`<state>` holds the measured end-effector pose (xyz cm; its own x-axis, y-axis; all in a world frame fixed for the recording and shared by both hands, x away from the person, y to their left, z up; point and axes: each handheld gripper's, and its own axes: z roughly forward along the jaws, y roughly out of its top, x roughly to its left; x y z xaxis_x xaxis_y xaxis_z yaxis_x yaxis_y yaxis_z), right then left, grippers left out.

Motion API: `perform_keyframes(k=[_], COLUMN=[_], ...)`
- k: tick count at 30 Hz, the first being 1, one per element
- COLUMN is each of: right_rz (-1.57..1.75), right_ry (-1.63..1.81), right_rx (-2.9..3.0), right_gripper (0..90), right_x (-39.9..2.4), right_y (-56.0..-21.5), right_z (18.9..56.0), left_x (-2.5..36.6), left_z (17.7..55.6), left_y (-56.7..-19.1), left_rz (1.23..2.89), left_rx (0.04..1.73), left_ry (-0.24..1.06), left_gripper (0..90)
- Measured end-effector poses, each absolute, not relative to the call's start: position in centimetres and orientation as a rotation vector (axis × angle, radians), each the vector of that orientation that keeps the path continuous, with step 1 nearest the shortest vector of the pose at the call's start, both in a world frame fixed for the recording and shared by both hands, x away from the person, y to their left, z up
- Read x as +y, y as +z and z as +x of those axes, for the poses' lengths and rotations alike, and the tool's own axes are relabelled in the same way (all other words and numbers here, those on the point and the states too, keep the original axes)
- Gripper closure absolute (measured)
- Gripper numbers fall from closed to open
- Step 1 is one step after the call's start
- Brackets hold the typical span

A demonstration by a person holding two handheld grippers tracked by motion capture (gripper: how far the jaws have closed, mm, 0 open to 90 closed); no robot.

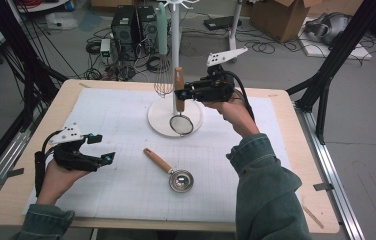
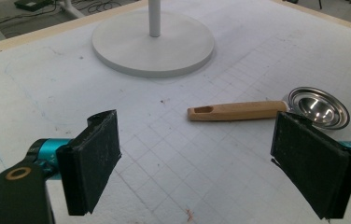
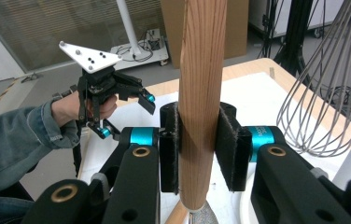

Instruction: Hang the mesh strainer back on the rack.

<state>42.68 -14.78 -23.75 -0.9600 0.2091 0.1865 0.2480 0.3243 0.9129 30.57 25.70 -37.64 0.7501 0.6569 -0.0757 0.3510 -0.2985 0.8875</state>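
Observation:
A small mesh strainer [image 1: 181,124] with a wooden handle [image 3: 201,70] hangs upright over the white stand's base [image 1: 158,120]. My right gripper [image 1: 178,94] is shut on that handle, and its pads [image 3: 169,144] press both sides of the wood. A metal spoon with a wooden handle [image 1: 171,171] lies flat on the white mat; its bowl [image 2: 318,106] points right and its handle [image 2: 236,111] left. My left gripper [image 1: 103,148] hovers open at the mat's left, with nothing between its pads [image 2: 94,158]. The left gripper [image 3: 127,115] also appears beyond the handle.
A wire whisk [image 1: 163,75] with a mint handle hangs from the stand's pole [image 1: 175,45], close beside the strainer handle; its wires [image 3: 323,93] are right of my right gripper. The stand's base [image 2: 131,46] sits at mid-mat. Computers, cables and boxes lie on the floor behind the table.

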Motion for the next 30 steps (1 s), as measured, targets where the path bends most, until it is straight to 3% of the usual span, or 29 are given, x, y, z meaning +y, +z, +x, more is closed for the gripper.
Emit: perform_keyframes(k=[30], right_rz=[-0.419], right_ry=[-1.795], right_rx=[-2.569], right_gripper=[72.8], right_x=[-13.5], right_y=[-18.0], right_z=[45.2], left_x=[26.3], left_z=[30.2], left_y=[-37.7], left_rz=[1.902], left_rx=[0.779], left_ry=[0.377], left_gripper=[14.8])
